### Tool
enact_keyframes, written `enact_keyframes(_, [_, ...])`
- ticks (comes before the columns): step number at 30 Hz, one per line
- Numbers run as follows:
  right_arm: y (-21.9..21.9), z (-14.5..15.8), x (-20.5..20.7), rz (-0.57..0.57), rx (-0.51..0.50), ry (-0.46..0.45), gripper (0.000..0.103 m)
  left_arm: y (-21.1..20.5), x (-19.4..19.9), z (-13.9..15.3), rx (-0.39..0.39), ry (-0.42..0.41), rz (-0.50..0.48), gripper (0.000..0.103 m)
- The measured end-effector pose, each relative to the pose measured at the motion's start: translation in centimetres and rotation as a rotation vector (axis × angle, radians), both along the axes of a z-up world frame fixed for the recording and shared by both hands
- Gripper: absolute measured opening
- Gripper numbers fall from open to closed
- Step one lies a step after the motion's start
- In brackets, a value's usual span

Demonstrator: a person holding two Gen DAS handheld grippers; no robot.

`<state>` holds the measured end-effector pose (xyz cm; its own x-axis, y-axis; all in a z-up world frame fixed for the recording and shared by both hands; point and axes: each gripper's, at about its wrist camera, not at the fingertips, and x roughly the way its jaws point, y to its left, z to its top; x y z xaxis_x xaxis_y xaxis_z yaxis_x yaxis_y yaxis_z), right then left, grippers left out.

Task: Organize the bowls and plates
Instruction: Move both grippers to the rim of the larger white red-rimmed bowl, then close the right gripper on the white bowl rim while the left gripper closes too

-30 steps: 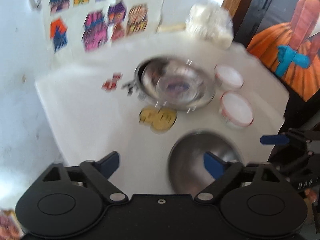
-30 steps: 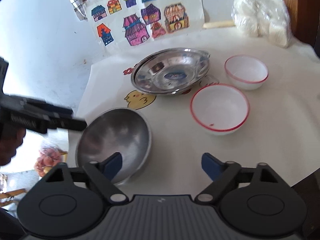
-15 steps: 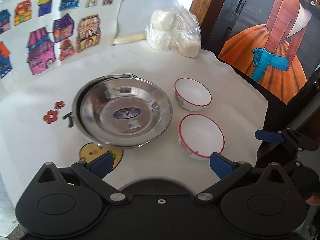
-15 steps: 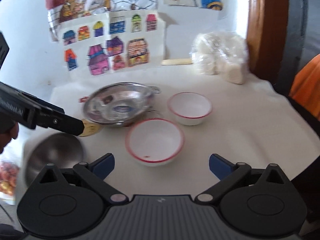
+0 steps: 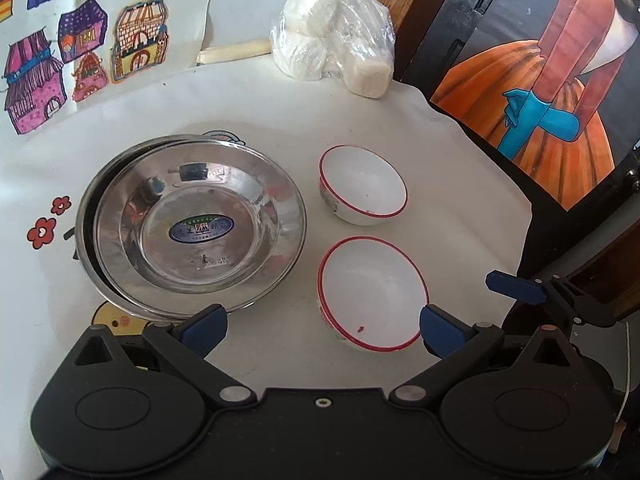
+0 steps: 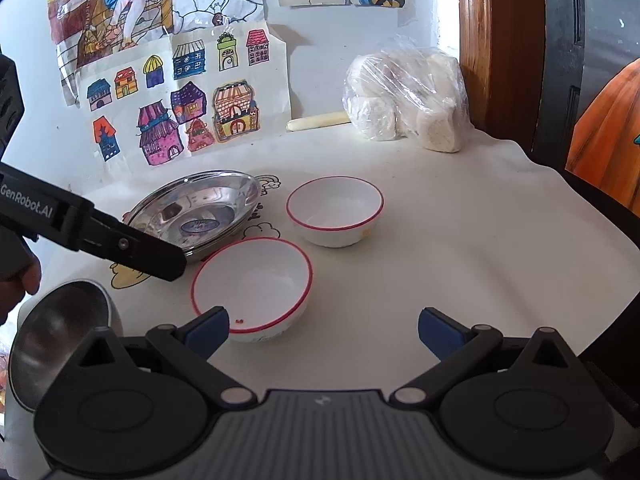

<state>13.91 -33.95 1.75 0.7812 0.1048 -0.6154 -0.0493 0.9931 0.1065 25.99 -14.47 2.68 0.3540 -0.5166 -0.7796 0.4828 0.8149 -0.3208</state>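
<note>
On the far left we have the steel bowl point(image 6: 60, 332) sitting alone at the surface point(image 6: 440, 240) edge, well apart from the other dishes, so we judge it is waiting to be grouped. Next along, the 2 plates point(image 5: 196, 224) lie nested, the upper one shifted a little off the lower, which reads to us as a stack already begun. Over them hangs the left tongs point(image 5: 320, 322), spread wide and holding nothing, with 1 blue fingertip point(image 5: 202, 326) over the plate rim and the other beside the near bowl point(image 5: 370, 292); we take that as lining up on this bowl. Moving right, the near bowl stands upright just beside the plates, and the far bowl point(image 5: 362, 190) sits behind it, close but not touching. Being a matched red-rimmed pair, they look meant to nest, we reckon. The right tongs point(image 6: 324, 330) is also wide open and empty, low over the surface, its left fingertip at the near bowl's rim. Far right, the bagged buns point(image 6: 408, 100) stay out of the way against the wall.
</note>
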Motion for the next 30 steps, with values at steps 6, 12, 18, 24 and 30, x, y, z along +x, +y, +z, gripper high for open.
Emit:
enact_keyframes(6, [-0.1, -0.6, 0.5, -0.002, 0.017, -0.012, 0.103, -0.3, 0.6, -0.7, -0.017, 0.043, 0.021, 0.102])
enact_keyframes(12, [0.1, -1.0, 0.9, 0.0, 0.022, -0.019, 0.103, -0.9, 0.3, -0.9, -0.021, 0.042, -0.009, 0.094])
enact_keyframes(18, [0.2, -1.2, 1.0, -0.003, 0.023, -0.031, 0.095, -1.3, 0.5, -1.2, -0.027, 0.076, -0.015, 0.072])
enact_keyframes(24, [0.4, -1.5, 1.1, 0.003, 0.033, -0.031, 0.08, -1.6, 0.6, -1.5, -0.02, 0.092, -0.018, 0.046])
enact_keyframes(30, [0.6, -1.8, 1.1, 0.003, 0.07, -0.043, 0.064, -1.8, 0.7, -1.8, -0.007, 0.087, -0.01, 0.027])
